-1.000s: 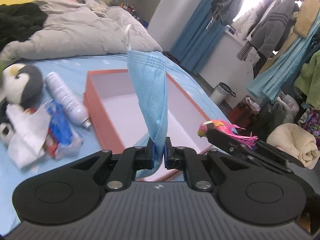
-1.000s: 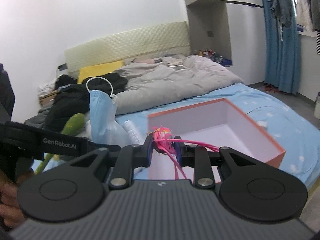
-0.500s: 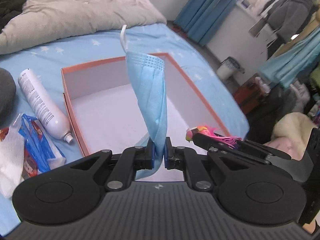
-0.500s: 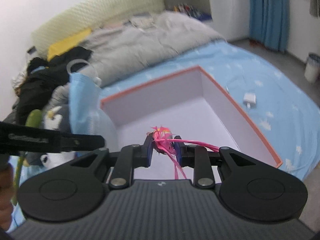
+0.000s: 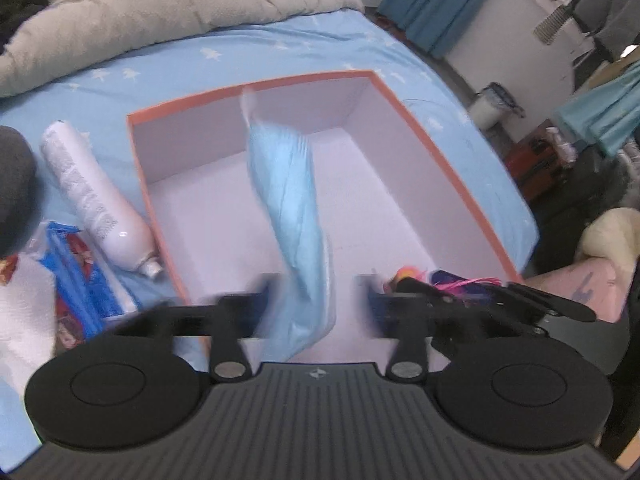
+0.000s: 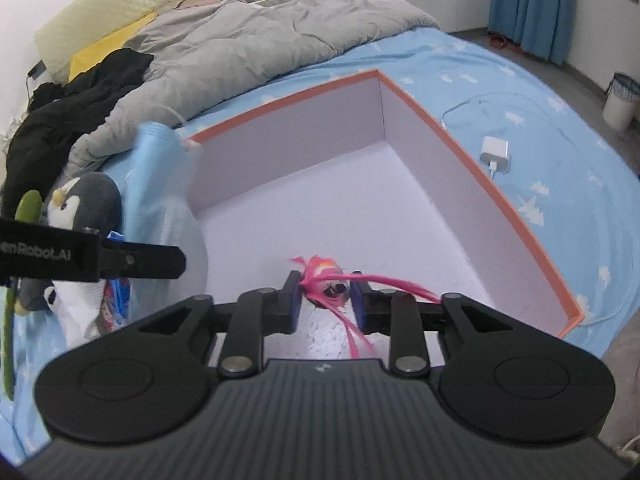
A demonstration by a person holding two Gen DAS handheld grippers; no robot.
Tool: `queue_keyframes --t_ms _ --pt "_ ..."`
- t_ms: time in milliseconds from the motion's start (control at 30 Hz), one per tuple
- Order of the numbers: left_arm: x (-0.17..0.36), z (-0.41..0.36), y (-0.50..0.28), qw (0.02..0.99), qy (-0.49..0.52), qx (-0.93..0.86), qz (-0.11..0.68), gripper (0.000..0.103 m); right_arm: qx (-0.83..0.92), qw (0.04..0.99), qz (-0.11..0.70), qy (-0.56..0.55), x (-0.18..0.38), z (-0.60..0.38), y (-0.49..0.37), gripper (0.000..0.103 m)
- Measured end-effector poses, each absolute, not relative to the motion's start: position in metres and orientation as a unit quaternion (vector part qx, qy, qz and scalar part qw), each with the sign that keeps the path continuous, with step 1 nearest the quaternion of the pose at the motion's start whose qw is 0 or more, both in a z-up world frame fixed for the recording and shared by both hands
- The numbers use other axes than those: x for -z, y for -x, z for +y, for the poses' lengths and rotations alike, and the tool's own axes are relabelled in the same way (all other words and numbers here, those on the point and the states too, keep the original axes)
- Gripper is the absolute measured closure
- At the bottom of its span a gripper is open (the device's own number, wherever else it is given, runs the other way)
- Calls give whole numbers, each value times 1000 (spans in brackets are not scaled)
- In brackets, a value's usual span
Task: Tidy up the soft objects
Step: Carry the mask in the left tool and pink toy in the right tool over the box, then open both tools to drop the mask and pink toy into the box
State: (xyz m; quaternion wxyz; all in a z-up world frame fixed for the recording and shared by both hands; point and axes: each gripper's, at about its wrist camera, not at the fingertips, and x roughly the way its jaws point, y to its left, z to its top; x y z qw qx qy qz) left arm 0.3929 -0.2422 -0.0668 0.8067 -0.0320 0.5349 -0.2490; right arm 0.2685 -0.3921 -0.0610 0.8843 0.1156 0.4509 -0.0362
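An orange box with a white inside lies open on the blue bed sheet; it also shows in the right wrist view. My left gripper is open above the box's near edge, and a blue face mask is loose between its spread fingers, blurred. My right gripper stands over the box floor with a pink feathered toy between its fingers, which have opened wider around it. The toy also shows in the left wrist view.
Left of the box lie a white spray bottle, a blue snack packet, white tissue and a penguin plush. A grey duvet covers the far bed. A white charger lies right of the box.
Both grippers moved lower over the box. My left gripper opened and let go of the mask. My right gripper's fingers spread wider around the toy.
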Motion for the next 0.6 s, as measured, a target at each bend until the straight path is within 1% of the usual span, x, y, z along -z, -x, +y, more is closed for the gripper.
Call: queue_keyframes --t_ms 33,67,100,267,600 --pt "65 -241 -390 814 29 253 522 24 36 883 454 -116 62 -393 -270 55" --pt "63 -241 -389 816 28 257 517 25 39 883 454 -114 63 -392 -269 47" --pt "62 -240 -387 816 29 258 516 25 39 883 453 -113 62 -391 -269 45" --pt "54 -229 -374 830 36 261 491 25 29 888 443 -118 61 -392 -260 45" --pt "31 -197 -317 876 7 264 405 25 12 914 388 -116 49 -381 -221 45"
